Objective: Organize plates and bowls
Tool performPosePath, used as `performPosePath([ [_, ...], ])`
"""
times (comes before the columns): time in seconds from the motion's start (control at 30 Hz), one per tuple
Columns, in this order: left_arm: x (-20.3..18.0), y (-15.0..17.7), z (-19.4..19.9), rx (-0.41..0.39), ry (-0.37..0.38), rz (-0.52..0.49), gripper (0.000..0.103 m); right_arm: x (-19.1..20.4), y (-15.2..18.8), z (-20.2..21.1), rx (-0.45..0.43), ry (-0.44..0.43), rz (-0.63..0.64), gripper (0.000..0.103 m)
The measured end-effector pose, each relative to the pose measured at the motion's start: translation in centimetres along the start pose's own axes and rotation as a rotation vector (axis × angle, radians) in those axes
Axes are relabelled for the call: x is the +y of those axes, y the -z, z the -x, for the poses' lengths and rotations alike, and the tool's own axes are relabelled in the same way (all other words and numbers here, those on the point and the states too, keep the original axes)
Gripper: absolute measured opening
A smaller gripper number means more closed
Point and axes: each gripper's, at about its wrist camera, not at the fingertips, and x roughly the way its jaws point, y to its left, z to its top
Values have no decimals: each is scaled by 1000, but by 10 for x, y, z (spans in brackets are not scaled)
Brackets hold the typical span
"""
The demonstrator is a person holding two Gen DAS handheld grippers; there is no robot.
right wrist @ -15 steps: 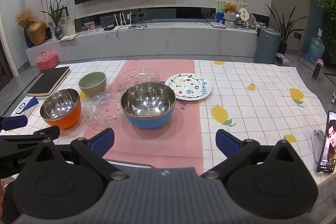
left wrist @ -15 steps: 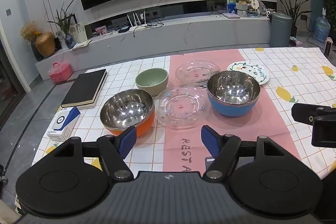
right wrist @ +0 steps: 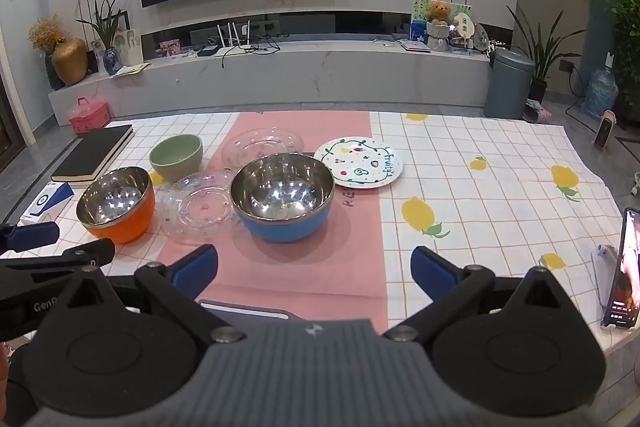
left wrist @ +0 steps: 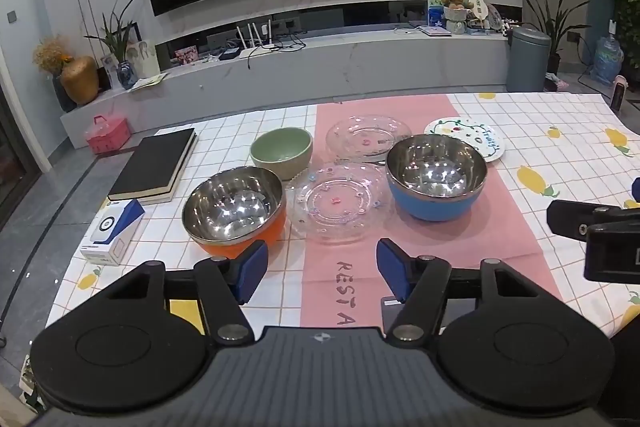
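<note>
I am holding my left tool [left wrist: 322, 267] above the near edge of the table [right wrist: 500, 187], its blue fingers spread apart and gripping nothing. My right tool [right wrist: 314, 267] is hovering at the same edge, its fingers opened wider and likewise empty.

The orange bowl [left wrist: 236, 211] is sitting just beyond my left tool's left finger, toward the left edge. Just beside it, on the pink strip of the cloth, the near clear glass plate [left wrist: 340, 203] is lying flat, and the blue bowl [left wrist: 436, 177] is standing at that plate's other side, its rim seeming to overlap the plate's edge. Behind these, the green bowl [left wrist: 282, 151] is resting close to the orange bowl, and a second clear glass plate [left wrist: 368, 137] is lying farther toward the far edge. The white painted plate [right wrist: 358, 163] is lying beyond the blue bowl, right of the pink strip.

A black book [left wrist: 154, 165] and a small white-and-blue box [left wrist: 112, 231] are lying along the left edge. A phone [right wrist: 624, 267] is standing propped at the right edge.
</note>
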Motion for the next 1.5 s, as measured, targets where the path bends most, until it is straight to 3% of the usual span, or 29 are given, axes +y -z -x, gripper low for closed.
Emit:
performPosePath([
  [1.5, 1, 4, -1, 4, -2, -5, 74, 6, 2, -9, 32, -3, 15, 100],
])
